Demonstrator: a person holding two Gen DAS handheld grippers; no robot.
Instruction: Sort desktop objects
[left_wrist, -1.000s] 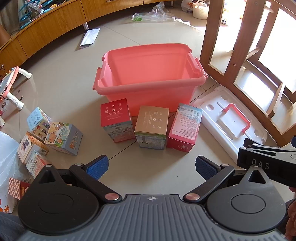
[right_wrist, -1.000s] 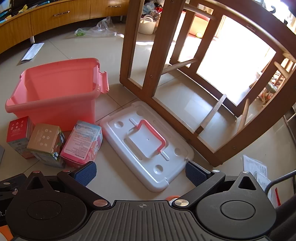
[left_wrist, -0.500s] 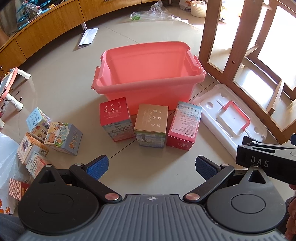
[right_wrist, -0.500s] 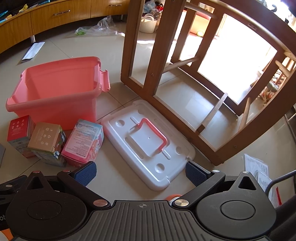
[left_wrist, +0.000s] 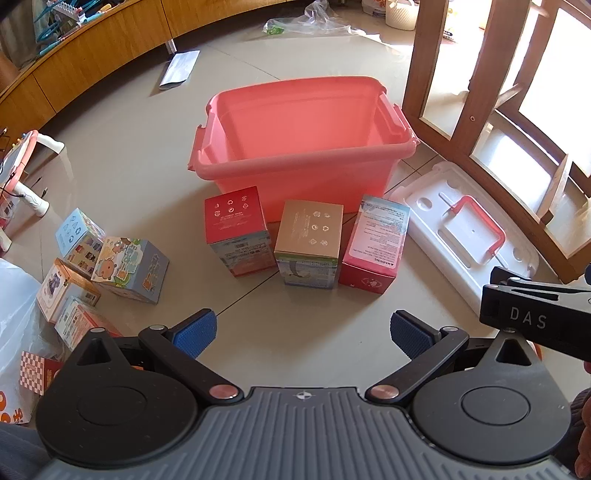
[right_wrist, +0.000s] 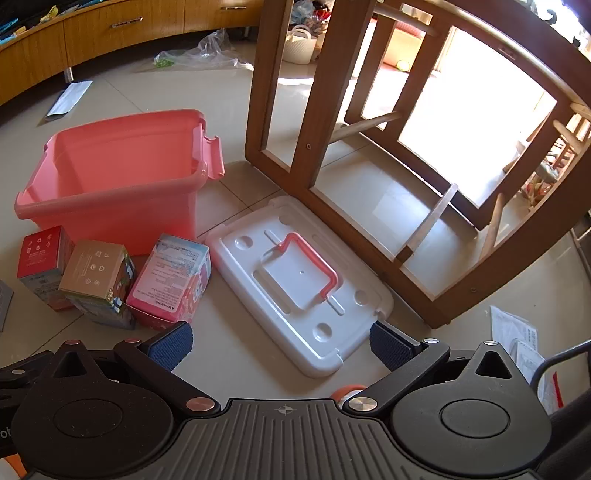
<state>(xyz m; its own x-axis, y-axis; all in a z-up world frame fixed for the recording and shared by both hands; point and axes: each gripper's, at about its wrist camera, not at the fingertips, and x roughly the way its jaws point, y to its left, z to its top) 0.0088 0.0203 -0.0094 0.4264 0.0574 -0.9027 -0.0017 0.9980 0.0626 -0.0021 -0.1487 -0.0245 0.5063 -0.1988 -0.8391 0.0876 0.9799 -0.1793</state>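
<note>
An empty pink storage bin (left_wrist: 303, 155) stands on the tiled floor; it also shows in the right wrist view (right_wrist: 110, 177). In front of it sit a red box (left_wrist: 238, 232), a tan box (left_wrist: 308, 243) and a pink box (left_wrist: 378, 245). The same red box (right_wrist: 44, 262), tan box (right_wrist: 96, 280) and pink box (right_wrist: 170, 280) show in the right wrist view. My left gripper (left_wrist: 301, 334) is open and empty, above the floor short of the boxes. My right gripper (right_wrist: 280, 343) is open and empty, over the bin's white lid (right_wrist: 299, 284).
Several more small boxes (left_wrist: 125, 269) lie at the left beside a white bag (left_wrist: 14, 317). The white lid (left_wrist: 465, 236) lies right of the bin. A wooden frame (right_wrist: 369, 155) stands behind it. Wooden cabinets (left_wrist: 92, 62) line the back wall. Papers (right_wrist: 517, 339) lie at the right.
Both grippers have drifted slightly, so the bin and boxes sit a little higher in the views. Both stay open and empty.
</note>
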